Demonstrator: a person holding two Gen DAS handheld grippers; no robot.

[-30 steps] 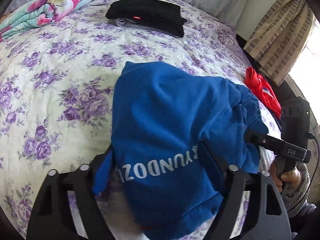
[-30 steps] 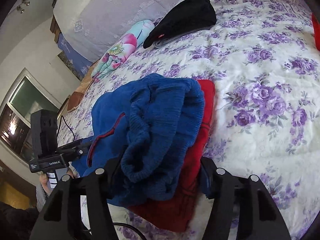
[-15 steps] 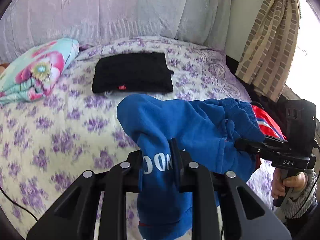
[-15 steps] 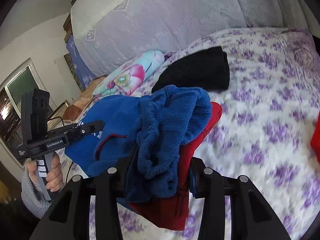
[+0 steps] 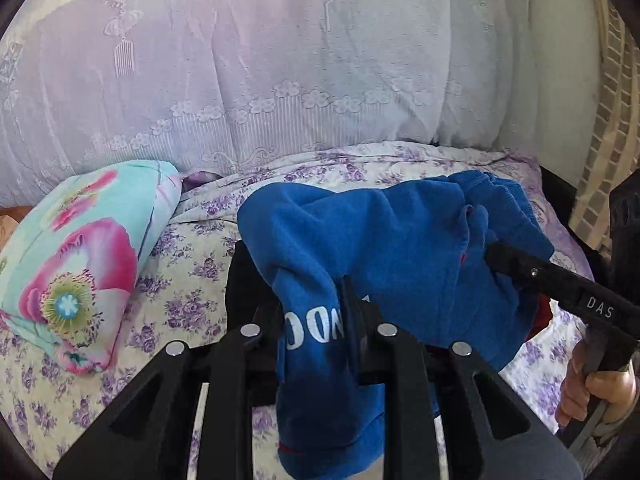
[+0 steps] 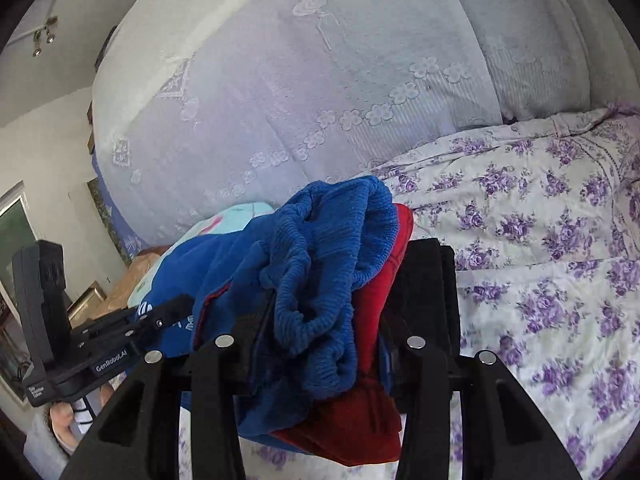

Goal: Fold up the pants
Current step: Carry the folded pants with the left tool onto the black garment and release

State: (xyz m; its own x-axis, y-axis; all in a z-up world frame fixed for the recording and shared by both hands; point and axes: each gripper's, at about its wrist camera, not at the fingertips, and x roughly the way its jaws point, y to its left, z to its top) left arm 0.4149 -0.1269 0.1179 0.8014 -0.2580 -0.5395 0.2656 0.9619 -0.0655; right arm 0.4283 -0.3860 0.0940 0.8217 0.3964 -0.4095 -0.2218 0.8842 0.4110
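Observation:
The blue pants (image 5: 384,248) with white lettering and a red lining hang folded in the air between both grippers, above the bed. My left gripper (image 5: 316,320) is shut on the leg end with the lettering. My right gripper (image 6: 320,320) is shut on the ribbed blue waistband (image 6: 328,264) and the red lining (image 6: 380,300). The right gripper also shows in the left wrist view (image 5: 552,280), and the left gripper shows in the right wrist view (image 6: 120,340). The black folded garment (image 5: 236,280) is mostly hidden behind the pants.
The bed with a purple-flowered cover (image 6: 540,240) lies below. A floral turquoise and pink pillow (image 5: 76,264) sits at the left. A pale lace-covered headboard (image 5: 280,60) rises behind. A striped curtain (image 5: 612,120) hangs at the right.
Both grippers have lifted the pants off the bed and moved them forward toward the headboard. The views have tilted up. The black garment is now mostly hidden behind the pants.

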